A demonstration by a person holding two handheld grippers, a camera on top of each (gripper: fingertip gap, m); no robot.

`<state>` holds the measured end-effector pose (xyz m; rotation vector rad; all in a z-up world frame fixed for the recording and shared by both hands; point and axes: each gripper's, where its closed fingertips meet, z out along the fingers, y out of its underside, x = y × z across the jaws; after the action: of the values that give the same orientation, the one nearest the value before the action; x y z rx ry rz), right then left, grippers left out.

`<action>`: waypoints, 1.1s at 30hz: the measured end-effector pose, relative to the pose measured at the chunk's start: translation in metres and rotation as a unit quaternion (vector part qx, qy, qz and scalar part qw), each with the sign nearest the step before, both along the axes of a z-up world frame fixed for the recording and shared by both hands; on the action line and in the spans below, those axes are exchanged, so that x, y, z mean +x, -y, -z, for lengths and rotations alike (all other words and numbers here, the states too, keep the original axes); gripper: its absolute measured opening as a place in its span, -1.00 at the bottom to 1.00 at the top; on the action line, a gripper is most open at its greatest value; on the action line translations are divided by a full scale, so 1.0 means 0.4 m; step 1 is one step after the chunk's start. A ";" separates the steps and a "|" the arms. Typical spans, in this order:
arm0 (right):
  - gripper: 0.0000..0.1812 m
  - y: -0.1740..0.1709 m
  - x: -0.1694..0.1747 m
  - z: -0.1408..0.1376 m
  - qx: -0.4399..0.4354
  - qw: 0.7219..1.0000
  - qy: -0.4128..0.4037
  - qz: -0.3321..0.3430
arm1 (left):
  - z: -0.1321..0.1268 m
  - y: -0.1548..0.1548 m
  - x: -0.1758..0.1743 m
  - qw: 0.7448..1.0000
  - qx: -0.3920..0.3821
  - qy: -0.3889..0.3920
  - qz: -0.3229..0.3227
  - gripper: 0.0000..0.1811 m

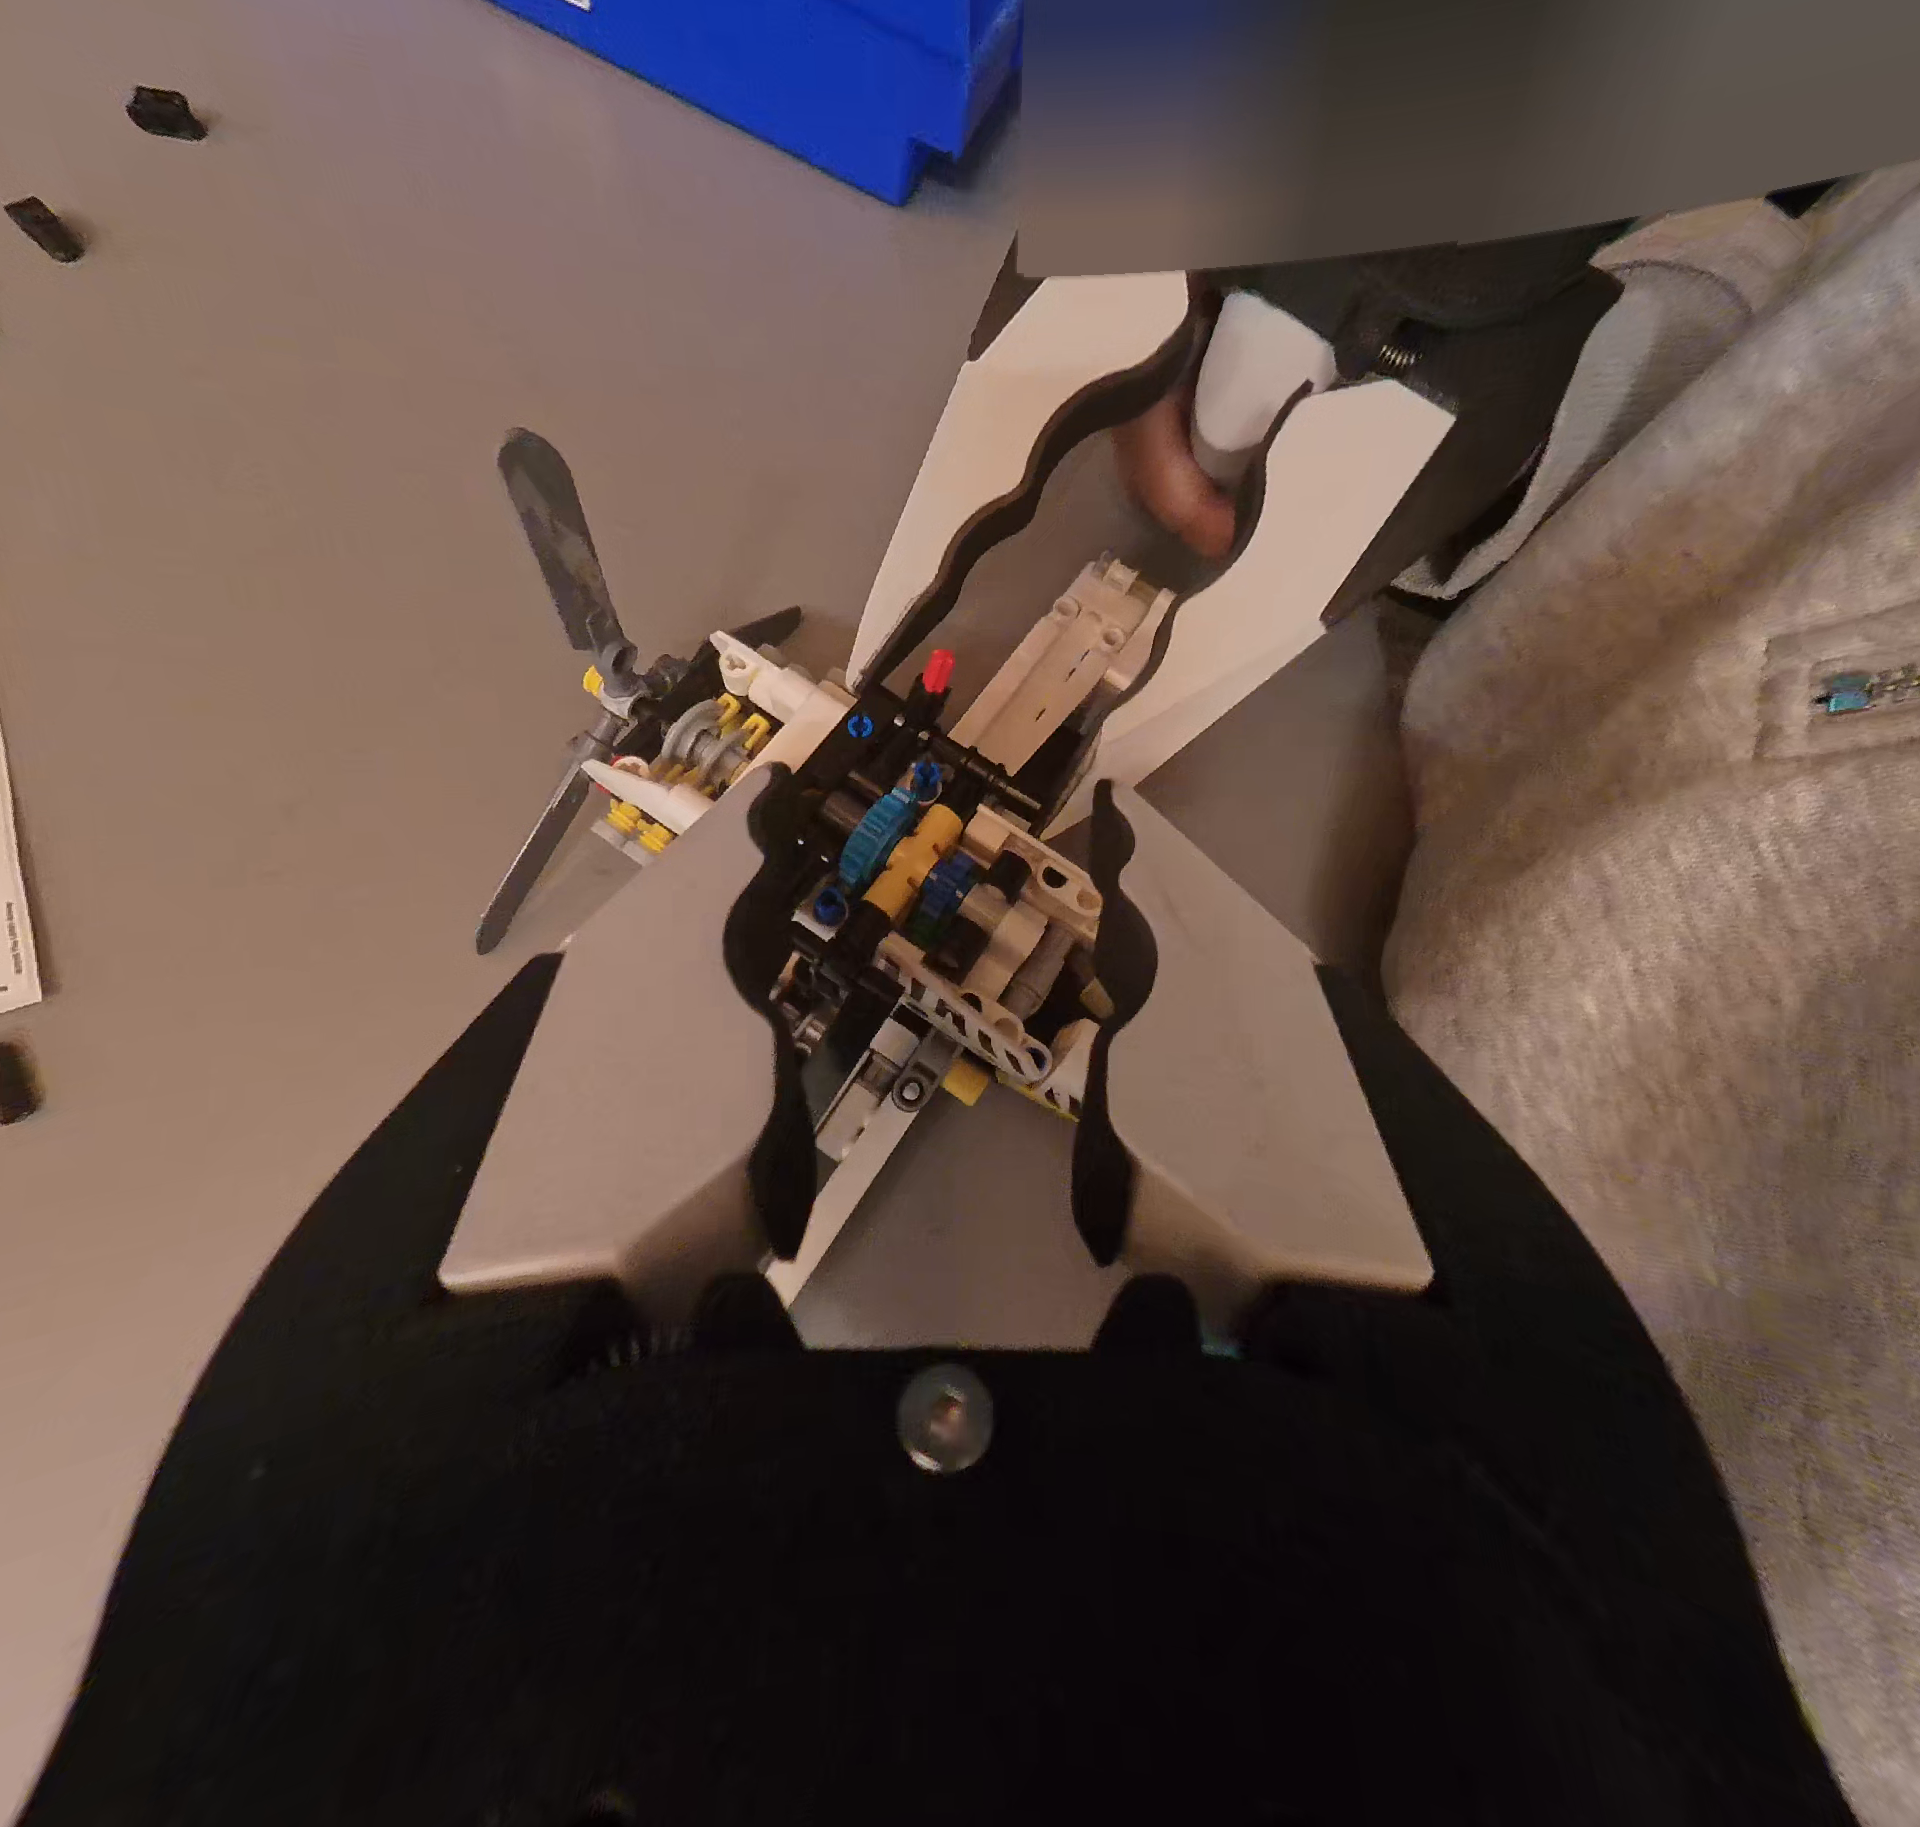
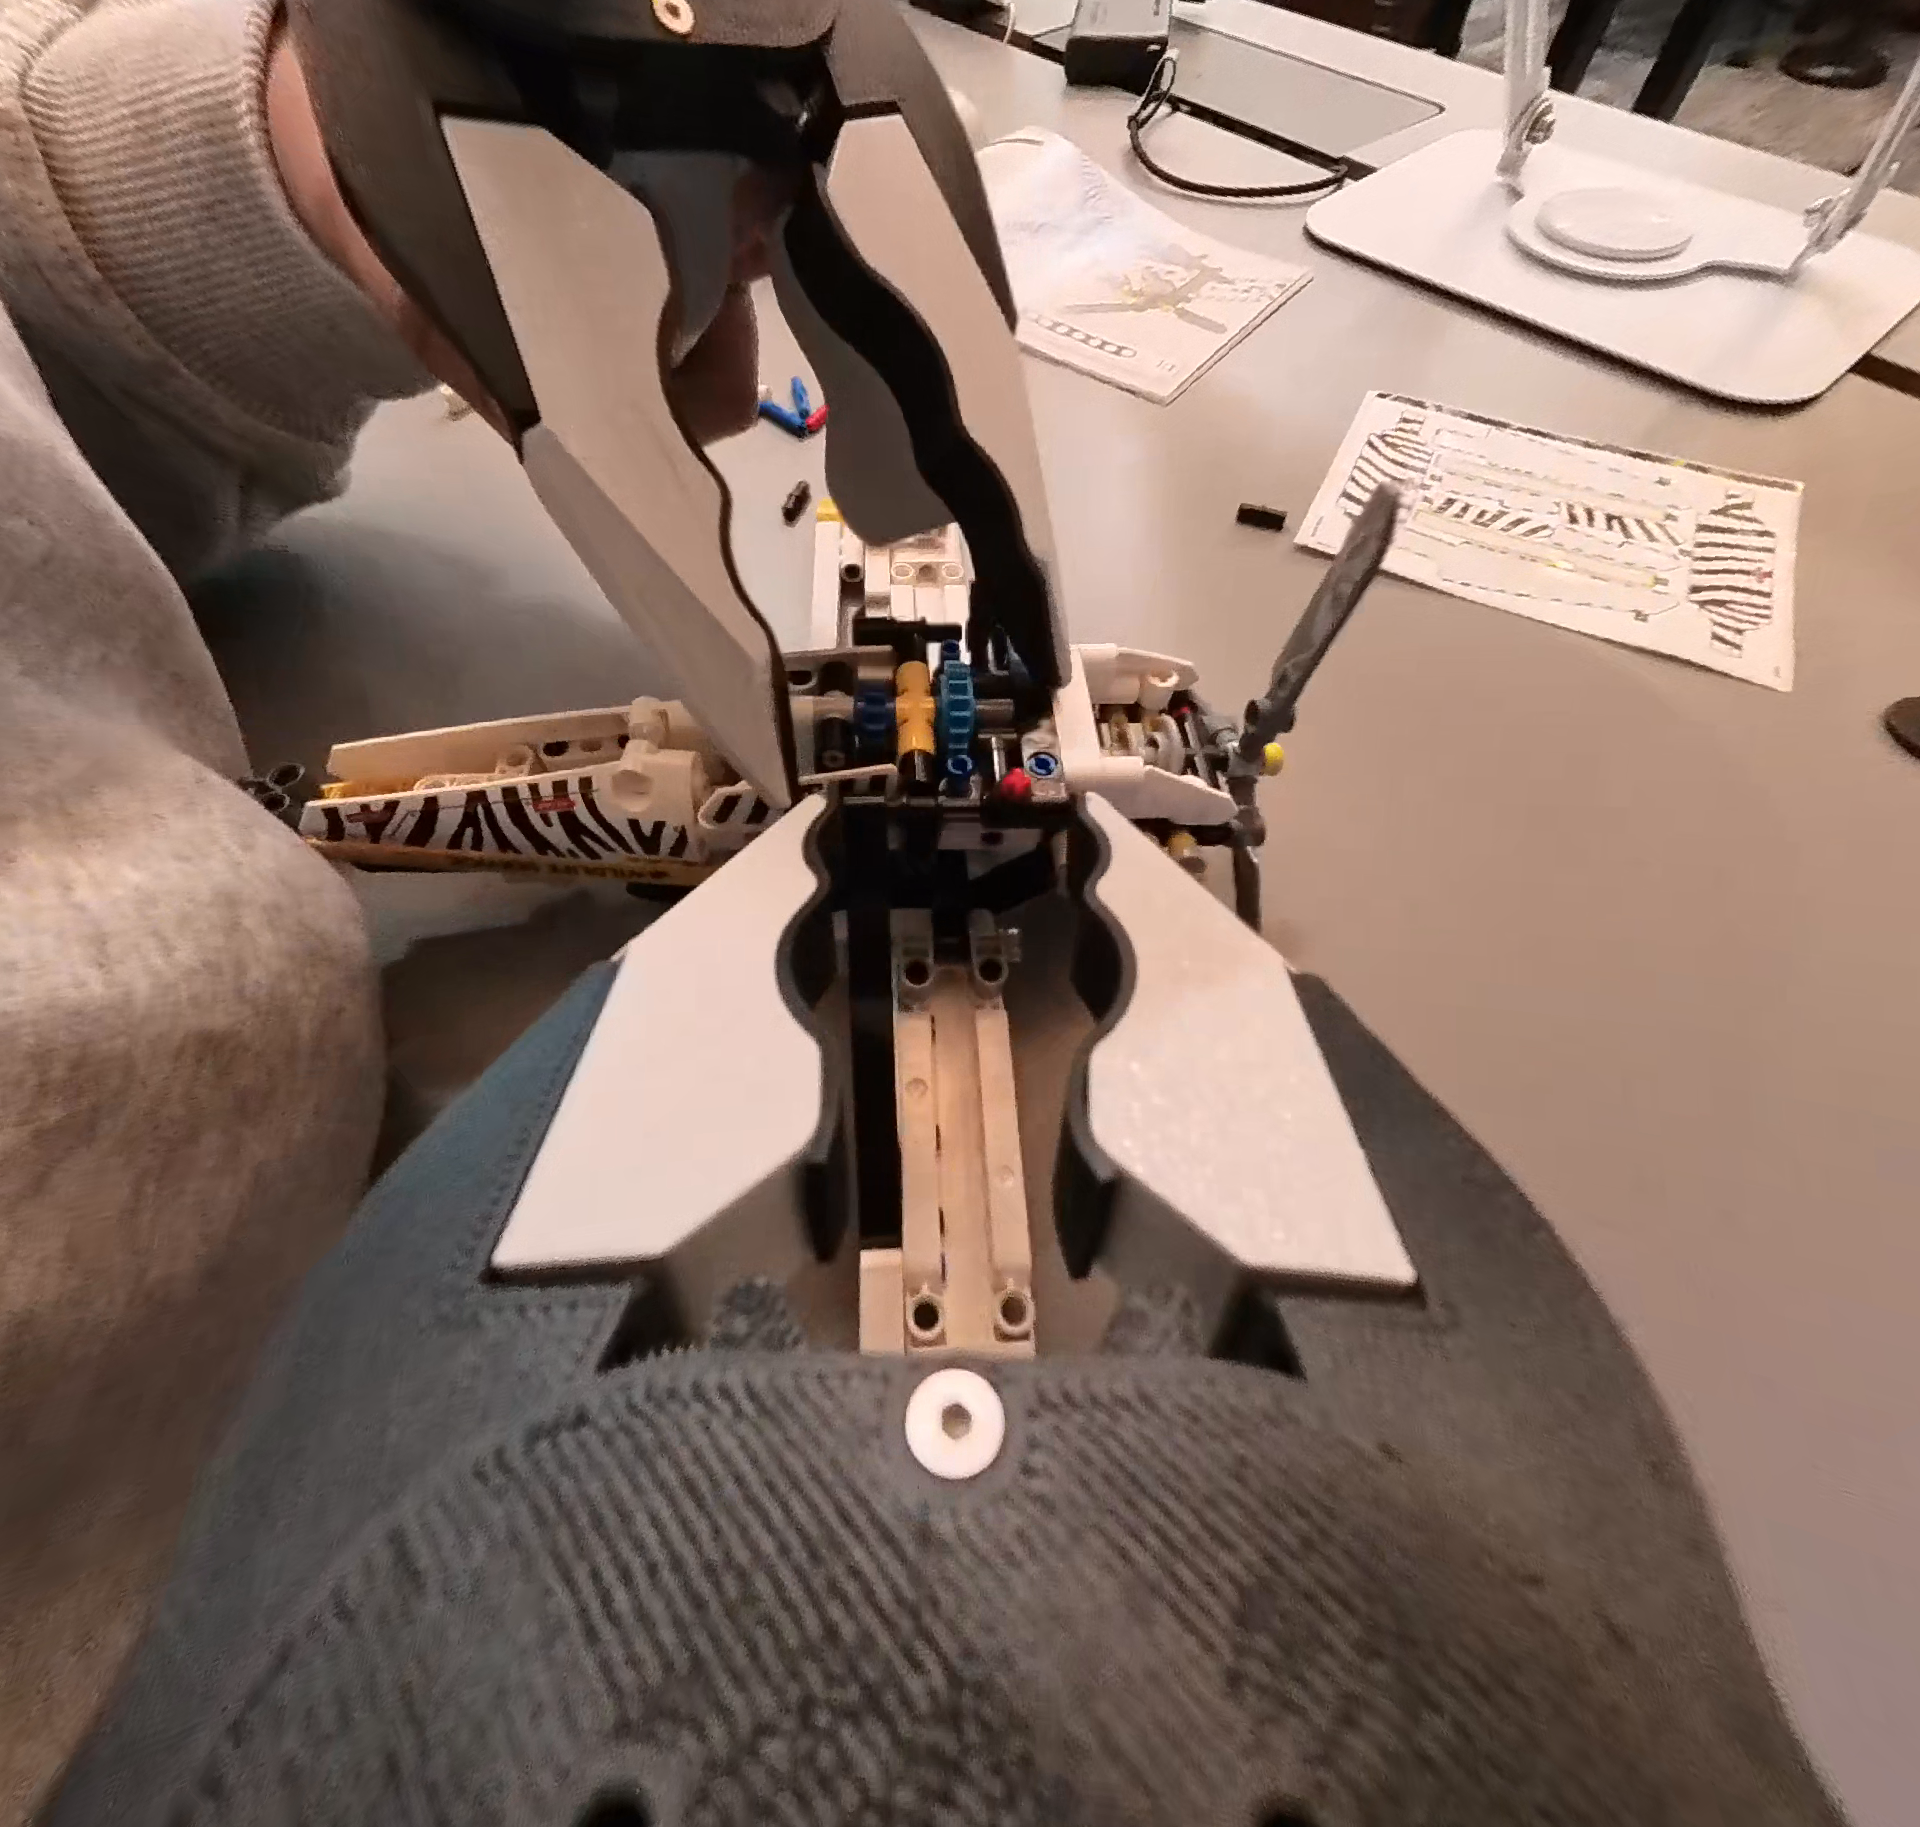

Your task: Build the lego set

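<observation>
Grey table (image 2: 1558, 894) (warm light), white lamp base (image 2: 1621, 271) behind

At twelve o'clock in the left wrist view sits a blue bin (image 1: 790, 42) on the grey table (image 1: 312, 406). In the right wrist view, a white stand base (image 2: 1621, 250) at two o'clock, black cable (image 2: 1226, 167) at one.

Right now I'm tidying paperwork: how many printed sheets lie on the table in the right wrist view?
2: an instruction booklet behind the left tool, and a zebra-striped sticker sheet farther right, beyond the propeller blade. Others may be hidden behind the tools.
</observation>
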<state>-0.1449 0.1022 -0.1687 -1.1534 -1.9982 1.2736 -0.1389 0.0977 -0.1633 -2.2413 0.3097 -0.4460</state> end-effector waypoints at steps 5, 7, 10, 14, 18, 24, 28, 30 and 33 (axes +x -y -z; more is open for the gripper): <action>-0.56 0.001 -0.001 0.003 -0.003 1.000 0.009 -0.003 | 0.002 -0.001 0.002 1.000 0.005 0.004 0.003 -0.39; -0.55 0.000 -0.001 0.004 -0.004 1.000 0.013 -0.003 | 0.002 -0.001 0.003 1.000 0.005 0.006 0.005 -0.40; -0.58 -0.002 -0.004 0.005 -0.003 1.000 0.019 0.002 | 0.000 0.003 0.018 0.999 0.005 0.023 0.023 -0.56; -0.58 -0.002 -0.005 0.006 0.008 1.000 0.020 -0.001 | 0.000 0.003 0.019 0.999 0.005 0.025 0.020 -0.55; -0.58 -0.001 -0.009 0.005 0.004 1.000 0.020 0.005 | -0.003 0.007 0.013 1.000 0.007 0.021 0.018 -0.49; -0.52 0.004 -0.003 0.004 -0.014 1.000 0.021 0.009 | -0.072 0.028 -0.029 0.998 0.057 0.032 -0.018 -0.43; -0.31 -0.004 0.018 -0.011 -0.030 0.999 0.019 0.026 | -0.067 0.055 -0.091 0.995 0.079 -0.001 -0.067 -0.40; -0.29 -0.024 0.031 -0.016 -0.019 0.999 0.014 0.046 | -0.059 0.067 -0.119 0.991 0.094 -0.004 -0.092 -0.41; -0.29 -0.070 0.057 -0.015 0.020 0.996 0.017 0.088 | -0.071 0.088 -0.160 0.982 0.132 0.012 -0.138 -0.41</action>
<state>-0.1220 0.1301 -0.1625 -1.3076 -1.8918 1.1273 -0.2030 0.0624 -0.1347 -1.9791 0.0391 -0.2670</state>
